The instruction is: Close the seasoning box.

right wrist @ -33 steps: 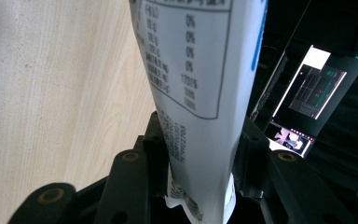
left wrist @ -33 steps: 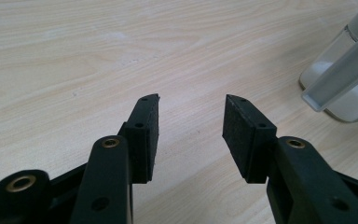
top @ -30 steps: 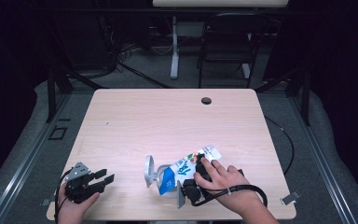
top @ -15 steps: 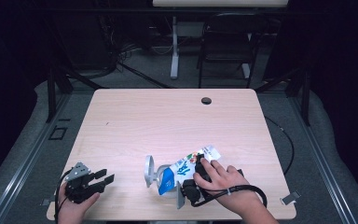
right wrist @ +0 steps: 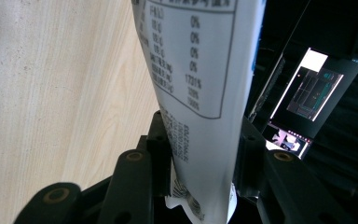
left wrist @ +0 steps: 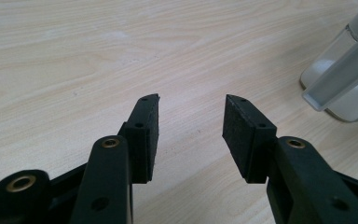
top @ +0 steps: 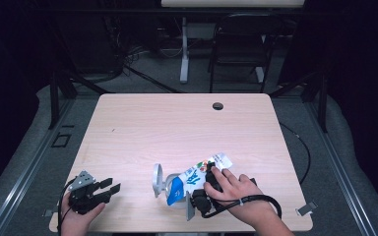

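A white and blue food pouch (top: 194, 177) with a printed nutrition table (right wrist: 200, 70) is tilted above the table's near edge. My right gripper (right wrist: 205, 154) is shut on its lower end, both pads pressed to the pouch. In the high view a hand covers most of the right gripper (top: 207, 183). A clear glass (top: 158, 181) stands just left of the pouch, and its base shows at the right edge of the left gripper view, glass (left wrist: 349, 74). My left gripper (top: 112, 186) rests at the table's front left corner, open, nothing between its pads (left wrist: 142, 135).
The light wooden table (top: 177, 128) has a dark cable hole (top: 218, 105) near its far edge. A black chair (top: 236, 54) and a desk leg stand beyond it. A lit screen (right wrist: 314, 86) shows off the table's near side.
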Action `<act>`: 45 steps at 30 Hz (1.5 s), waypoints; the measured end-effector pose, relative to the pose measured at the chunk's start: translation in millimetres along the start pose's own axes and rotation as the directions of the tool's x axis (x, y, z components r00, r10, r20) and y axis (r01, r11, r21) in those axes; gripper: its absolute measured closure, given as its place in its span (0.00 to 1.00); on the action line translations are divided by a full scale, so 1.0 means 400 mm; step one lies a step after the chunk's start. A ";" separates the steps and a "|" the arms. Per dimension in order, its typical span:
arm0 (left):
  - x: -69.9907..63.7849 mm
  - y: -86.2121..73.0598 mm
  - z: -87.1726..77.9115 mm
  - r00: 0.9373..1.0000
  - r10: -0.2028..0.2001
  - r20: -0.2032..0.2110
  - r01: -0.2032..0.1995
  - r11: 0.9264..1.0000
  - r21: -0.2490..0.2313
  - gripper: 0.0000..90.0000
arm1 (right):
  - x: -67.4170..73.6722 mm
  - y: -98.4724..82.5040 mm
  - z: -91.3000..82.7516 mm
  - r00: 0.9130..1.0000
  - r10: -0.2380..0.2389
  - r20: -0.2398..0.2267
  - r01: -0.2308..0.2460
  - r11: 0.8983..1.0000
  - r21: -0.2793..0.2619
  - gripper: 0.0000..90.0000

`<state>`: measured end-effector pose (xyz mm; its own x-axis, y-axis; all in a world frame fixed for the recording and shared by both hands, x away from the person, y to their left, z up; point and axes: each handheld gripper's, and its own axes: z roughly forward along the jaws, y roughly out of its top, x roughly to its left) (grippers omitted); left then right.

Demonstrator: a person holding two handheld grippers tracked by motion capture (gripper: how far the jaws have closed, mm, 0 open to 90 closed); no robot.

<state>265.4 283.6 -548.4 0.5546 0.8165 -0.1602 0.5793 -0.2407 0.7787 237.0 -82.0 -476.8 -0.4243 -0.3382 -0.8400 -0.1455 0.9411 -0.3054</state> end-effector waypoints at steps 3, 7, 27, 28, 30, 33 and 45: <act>0.000 -0.001 0.001 1.000 -0.002 0.001 0.002 1.000 -0.006 0.62 | 0.001 0.000 0.001 1.000 0.005 -0.002 -0.005 1.000 -0.005 0.73; 0.000 -0.001 0.002 1.000 -0.001 0.001 0.001 1.000 -0.007 0.62 | 0.000 -0.001 0.001 1.000 0.005 -0.004 -0.005 1.000 -0.006 0.74; 0.001 -0.002 0.003 1.000 -0.006 -0.001 0.006 1.000 -0.010 0.63 | -0.003 0.000 -0.003 1.000 0.003 -0.007 -0.003 1.000 -0.022 0.89; 0.001 -0.003 0.004 1.000 -0.007 0.001 0.007 1.000 -0.012 0.62 | -0.007 0.000 -0.007 1.000 -0.006 -0.013 0.006 1.000 -0.002 0.90; 0.001 -0.003 0.004 1.000 -0.007 0.001 0.007 1.000 -0.011 0.62 | -0.002 -0.003 -0.001 1.000 -0.004 -0.020 0.003 1.000 -0.025 0.91; 0.002 -0.003 0.004 1.000 -0.007 0.000 0.007 1.000 -0.012 0.63 | 0.002 -0.002 -0.002 1.000 -0.008 -0.027 0.008 1.000 -0.017 0.92; 0.001 -0.004 0.005 1.000 -0.008 -0.001 0.008 1.000 -0.008 0.62 | 0.006 0.001 -0.008 1.000 -0.016 0.009 0.016 1.000 -0.005 0.94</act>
<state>266.0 283.4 -550.7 0.5494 0.8190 -0.1655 0.5788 -0.2302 0.7823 233.2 -82.3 -477.5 -0.4136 -0.3534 -0.8391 -0.1565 0.9355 -0.3169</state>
